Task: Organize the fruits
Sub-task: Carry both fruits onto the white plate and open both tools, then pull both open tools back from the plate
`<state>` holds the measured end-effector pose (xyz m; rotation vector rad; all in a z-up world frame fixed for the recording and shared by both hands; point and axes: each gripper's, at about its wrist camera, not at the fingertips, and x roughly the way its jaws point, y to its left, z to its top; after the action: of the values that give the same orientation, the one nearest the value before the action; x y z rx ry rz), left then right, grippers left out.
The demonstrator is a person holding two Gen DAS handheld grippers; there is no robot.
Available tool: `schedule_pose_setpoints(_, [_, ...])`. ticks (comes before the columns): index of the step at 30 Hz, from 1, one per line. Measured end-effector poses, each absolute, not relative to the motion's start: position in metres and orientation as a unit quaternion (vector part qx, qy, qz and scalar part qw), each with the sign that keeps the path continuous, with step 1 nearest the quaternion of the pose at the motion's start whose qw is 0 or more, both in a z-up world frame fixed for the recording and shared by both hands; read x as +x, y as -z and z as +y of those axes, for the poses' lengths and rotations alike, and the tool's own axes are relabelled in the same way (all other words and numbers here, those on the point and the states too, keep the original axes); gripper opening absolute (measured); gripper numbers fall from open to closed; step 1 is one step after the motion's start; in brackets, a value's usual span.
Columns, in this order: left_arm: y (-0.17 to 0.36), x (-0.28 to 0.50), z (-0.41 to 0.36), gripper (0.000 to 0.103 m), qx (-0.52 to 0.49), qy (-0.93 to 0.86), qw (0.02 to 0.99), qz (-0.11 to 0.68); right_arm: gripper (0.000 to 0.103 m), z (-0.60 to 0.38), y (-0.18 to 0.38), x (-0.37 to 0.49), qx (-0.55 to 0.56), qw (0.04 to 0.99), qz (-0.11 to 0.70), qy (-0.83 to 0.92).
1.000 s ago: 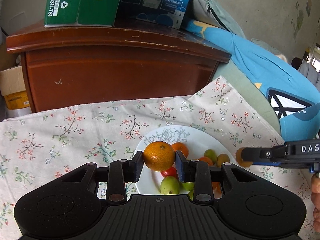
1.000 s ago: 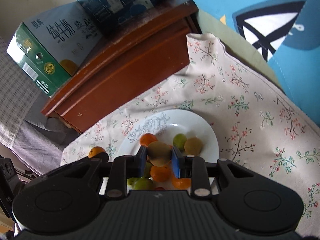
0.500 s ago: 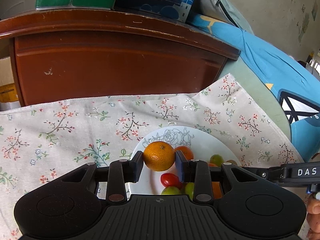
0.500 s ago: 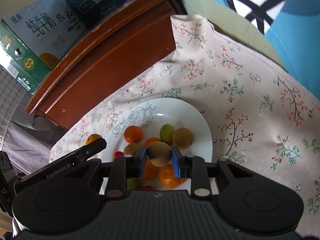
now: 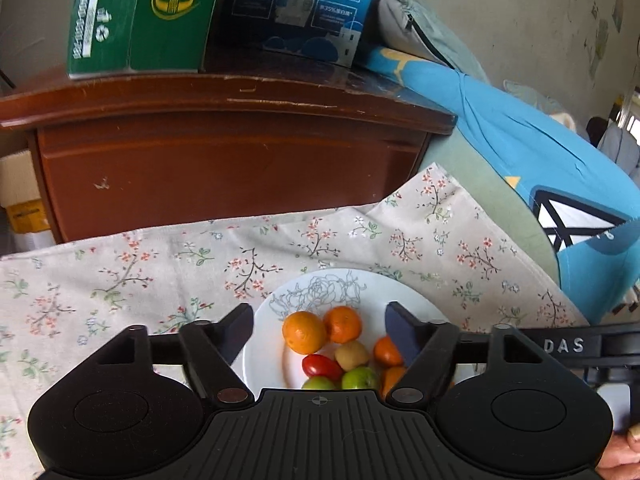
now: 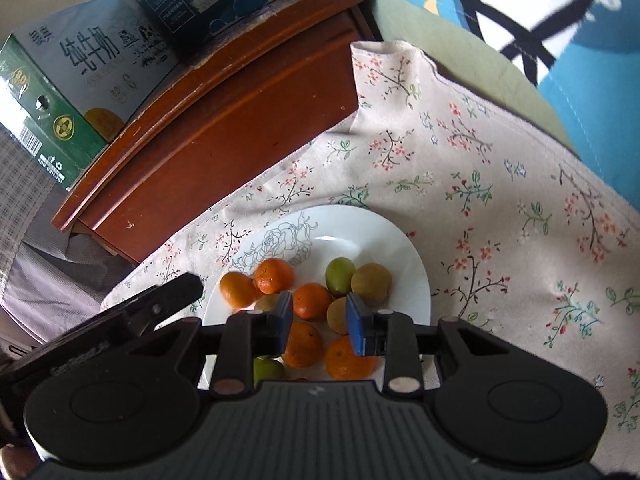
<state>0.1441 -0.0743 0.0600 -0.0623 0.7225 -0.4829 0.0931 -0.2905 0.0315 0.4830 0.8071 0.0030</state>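
Observation:
A white plate (image 5: 360, 292) with a rose print sits on a flowered cloth and holds several fruits: oranges, green and brown fruits and a red tomato (image 5: 322, 365). My left gripper (image 5: 320, 330) is open just above the plate, with an orange (image 5: 304, 332) lying between its spread fingers. My right gripper (image 6: 320, 322) is open over the plate (image 6: 372, 232), with an orange (image 6: 312, 301) and a brown fruit (image 6: 337, 315) lying below its gap. The left gripper's finger (image 6: 160, 300) shows at the plate's left edge in the right wrist view.
A dark wooden cabinet (image 5: 224, 152) stands behind the cloth, with a green carton (image 5: 136, 16) and a blue carton (image 5: 296, 4) on top. Blue bedding (image 5: 540, 152) lies to the right. The flowered cloth (image 6: 500, 200) spreads right of the plate.
Both grippers have opened. The left one let go of its orange and the right one let go of its brown fruit; both fruits now lie on the plate.

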Motion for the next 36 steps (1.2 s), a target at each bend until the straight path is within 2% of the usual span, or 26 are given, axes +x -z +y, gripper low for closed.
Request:
schedule_pose_setpoints(5, [-0.069, 0.131, -0.073, 0.082, -0.012, 0.225, 0.903, 0.366, 0.038, -0.286, -0.037, 0.086, 0.222, 0.894, 0.388, 0.001])
schedule_pose_setpoints(11, [-0.071, 0.110, -0.065, 0.088, 0.010, 0.207, 0.903, 0.377, 0.049, -0.275, -0.042, 0.075, 0.196, 0.899, 0.391, 0.009])
schedule_pose_setpoints(16, [-0.073, 0.094, -0.060, 0.088, 0.028, 0.198, 0.902, 0.383, 0.051, -0.263, -0.047, 0.066, 0.177, 0.902, 0.394, 0.007])
schedule_pose_setpoints(18, [-0.073, 0.091, -0.059, 0.091, 0.030, 0.197, 0.900, 0.388, 0.058, -0.261, -0.049, 0.060, 0.171, 0.903, 0.394, 0.016])
schedule_pose_setpoints(22, [-0.075, 0.087, -0.060, 0.092, 0.042, 0.189, 0.899, 0.392, 0.059, -0.259, -0.054, 0.047, 0.161, 0.905, 0.392, 0.036])
schedule_pose_setpoints(30, [-0.076, 0.088, -0.062, 0.093, 0.045, 0.167, 0.895, 0.411, 0.072, -0.259, -0.060, 0.032, 0.151, 0.895, 0.409, 0.090])
schedule_pose_setpoints(36, [-0.073, 0.090, -0.063, 0.093, 0.049, 0.153, 0.890, 0.426, 0.077, -0.256, -0.055, 0.029, 0.137, 0.892, 0.418, 0.104])
